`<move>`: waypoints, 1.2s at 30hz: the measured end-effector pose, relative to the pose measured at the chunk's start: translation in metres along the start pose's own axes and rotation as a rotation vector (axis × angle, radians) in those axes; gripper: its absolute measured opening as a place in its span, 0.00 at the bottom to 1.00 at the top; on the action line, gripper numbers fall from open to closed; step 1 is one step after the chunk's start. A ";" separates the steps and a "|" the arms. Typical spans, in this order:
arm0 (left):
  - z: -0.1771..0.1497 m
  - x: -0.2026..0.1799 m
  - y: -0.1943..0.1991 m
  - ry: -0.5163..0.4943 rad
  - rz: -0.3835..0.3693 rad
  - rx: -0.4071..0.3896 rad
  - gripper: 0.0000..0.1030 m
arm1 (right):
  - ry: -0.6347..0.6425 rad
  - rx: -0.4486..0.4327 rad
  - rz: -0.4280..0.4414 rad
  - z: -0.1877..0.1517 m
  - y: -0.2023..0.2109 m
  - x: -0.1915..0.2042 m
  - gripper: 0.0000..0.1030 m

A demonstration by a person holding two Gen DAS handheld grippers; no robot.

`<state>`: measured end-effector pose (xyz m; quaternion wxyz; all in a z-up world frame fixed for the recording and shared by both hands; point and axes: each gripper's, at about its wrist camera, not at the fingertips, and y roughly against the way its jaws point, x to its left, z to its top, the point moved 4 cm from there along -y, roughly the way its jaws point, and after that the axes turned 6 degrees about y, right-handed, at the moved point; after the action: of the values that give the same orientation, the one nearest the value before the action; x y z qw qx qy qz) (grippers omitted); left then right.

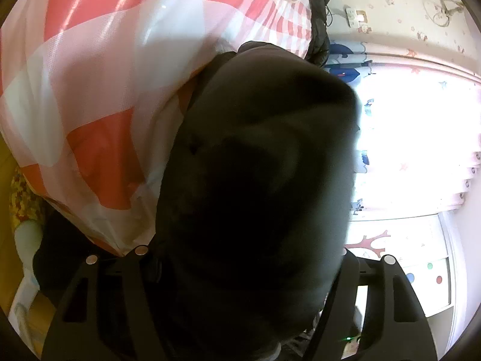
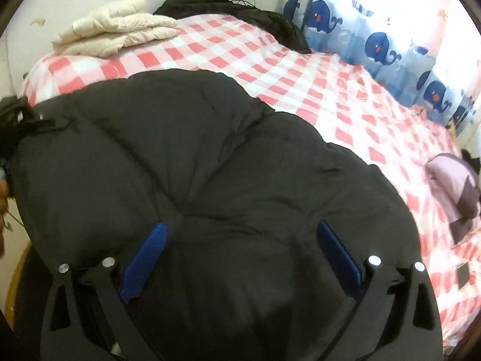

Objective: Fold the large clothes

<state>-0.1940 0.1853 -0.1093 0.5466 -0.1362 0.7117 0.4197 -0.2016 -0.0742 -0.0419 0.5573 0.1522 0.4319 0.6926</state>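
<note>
A large black puffer jacket (image 2: 186, 156) lies spread on the bed's red-and-white checked sheet (image 2: 315, 75). My right gripper (image 2: 240, 249) hovers low over the jacket's near part. It is open, with its blue pads (image 2: 150, 255) set wide apart and quilted fabric bulging between them. In the left wrist view a thick bunch of the same jacket (image 1: 255, 165) fills the space between the black arms of my left gripper (image 1: 240, 246). The bunch hides the fingertips and is lifted in front of the bed and the bright window. The gripper looks closed on this bulky fold.
A folded cream puffer (image 2: 120, 30) and another black garment (image 2: 228, 9) lie at the bed's far end by the wall. A pink-grey folded item (image 2: 454, 180) sits at the right edge. Whale-print curtains (image 2: 381, 45) hang beyond the bed. A hand (image 2: 3, 198) shows at the left edge.
</note>
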 end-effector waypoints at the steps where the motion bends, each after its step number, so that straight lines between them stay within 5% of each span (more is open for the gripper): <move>1: 0.004 0.000 0.001 -0.004 0.005 -0.005 0.64 | 0.026 0.031 0.005 -0.007 -0.009 0.006 0.93; 6: 0.014 -0.022 -0.008 -0.043 -0.012 -0.012 0.53 | 0.009 -0.038 -0.014 -0.009 0.004 0.006 0.93; 8: 0.012 -0.039 -0.010 -0.087 -0.024 -0.021 0.46 | 0.026 0.002 -0.002 -0.017 -0.007 0.012 0.93; 15: -0.033 -0.145 -0.041 -0.436 -0.013 -0.047 0.38 | -0.010 -0.009 0.026 -0.029 -0.030 0.019 0.94; 21: -0.137 -0.246 -0.117 -0.914 0.095 0.015 0.38 | -0.221 -0.064 0.307 -0.039 -0.016 -0.022 0.94; 24: -0.191 -0.261 -0.167 -1.091 0.151 0.086 0.38 | -0.407 -0.108 0.587 -0.052 0.003 -0.061 0.93; 28: -0.260 -0.245 -0.239 -1.298 0.255 0.222 0.39 | -0.768 -0.292 0.826 -0.111 0.038 -0.151 0.93; 31: -0.299 -0.220 -0.285 -1.417 0.338 0.303 0.43 | -0.940 -0.366 0.770 -0.160 0.057 -0.222 0.93; 36: -0.341 -0.202 -0.315 -1.597 0.430 0.325 0.59 | -0.844 -0.401 0.538 -0.155 0.101 -0.285 0.93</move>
<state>-0.1415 -0.3152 -0.0533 0.8068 0.4203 0.1734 0.3773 -0.2792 -0.3985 0.0227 0.5034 0.4131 -0.0247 0.7585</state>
